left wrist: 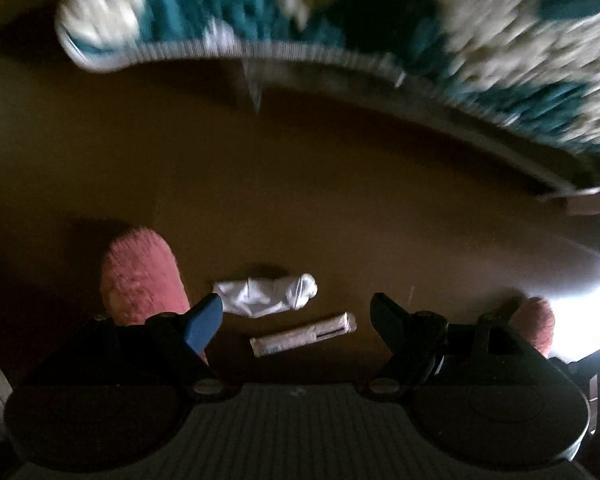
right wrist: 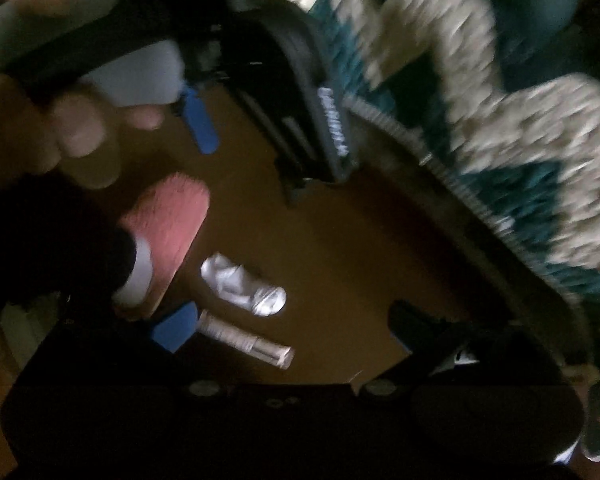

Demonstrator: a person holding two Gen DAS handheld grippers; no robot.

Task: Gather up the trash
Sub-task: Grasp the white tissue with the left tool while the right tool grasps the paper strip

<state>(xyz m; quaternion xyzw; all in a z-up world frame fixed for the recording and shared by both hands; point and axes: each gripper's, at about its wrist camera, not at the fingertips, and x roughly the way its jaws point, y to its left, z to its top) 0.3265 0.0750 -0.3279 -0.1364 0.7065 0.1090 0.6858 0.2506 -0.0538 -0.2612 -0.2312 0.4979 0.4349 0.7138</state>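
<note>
A crumpled white tissue [left wrist: 266, 294] and a rolled paper wrapper [left wrist: 303, 334] lie on the brown floor, just ahead of my left gripper [left wrist: 296, 316], which is open and empty above them. In the right wrist view the tissue [right wrist: 242, 290] and the wrapper [right wrist: 246, 338] lie close to my right gripper [right wrist: 290, 330], which is open and empty, its blue left pad [right wrist: 176, 330] beside the wrapper's end. The left gripper [right wrist: 236, 148] shows at the upper left of that view, held in a hand.
A pink fuzzy slipper [left wrist: 142, 280] is left of the tissue; a second one [left wrist: 534, 326] is at the right. A shaggy teal and cream rug [left wrist: 500, 48] borders the far side of the floor. Both views are dim and blurred.
</note>
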